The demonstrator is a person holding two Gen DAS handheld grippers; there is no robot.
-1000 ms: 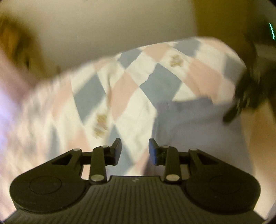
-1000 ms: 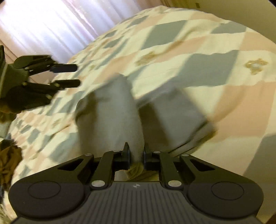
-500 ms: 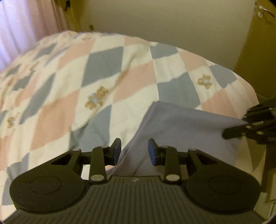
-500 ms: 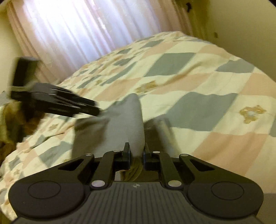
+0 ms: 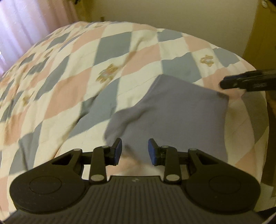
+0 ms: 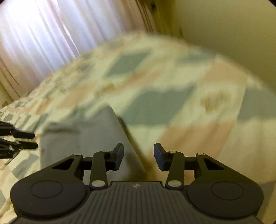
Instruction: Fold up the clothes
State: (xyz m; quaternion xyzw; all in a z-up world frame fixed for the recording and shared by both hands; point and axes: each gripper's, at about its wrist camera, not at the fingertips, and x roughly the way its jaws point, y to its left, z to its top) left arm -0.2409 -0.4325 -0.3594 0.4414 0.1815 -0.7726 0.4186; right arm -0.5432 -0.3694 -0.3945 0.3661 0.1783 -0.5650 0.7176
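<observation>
A folded grey-blue garment (image 5: 174, 120) lies flat on the checked quilt (image 5: 72, 89) near the bed's near corner. My left gripper (image 5: 134, 149) is open and empty, just above the garment's near edge. The garment also shows in the blurred right wrist view (image 6: 82, 137). My right gripper (image 6: 138, 156) is open and empty over the garment's right edge. The right gripper's fingers (image 5: 248, 81) show at the right of the left wrist view, beside the garment's far corner. The left gripper's fingers (image 6: 19, 139) show at the left of the right wrist view.
The bed carries a pink, grey and white diamond quilt with teddy-bear prints (image 5: 107, 73). Curtains (image 6: 51, 31) hang behind the bed. A plain wall (image 5: 172, 13) and a wooden door (image 5: 264, 31) stand beyond the bed's far edge.
My right gripper has opened and let go of the garment, which now lies flat. My left gripper has opened wider and pulled back a little from the garment.
</observation>
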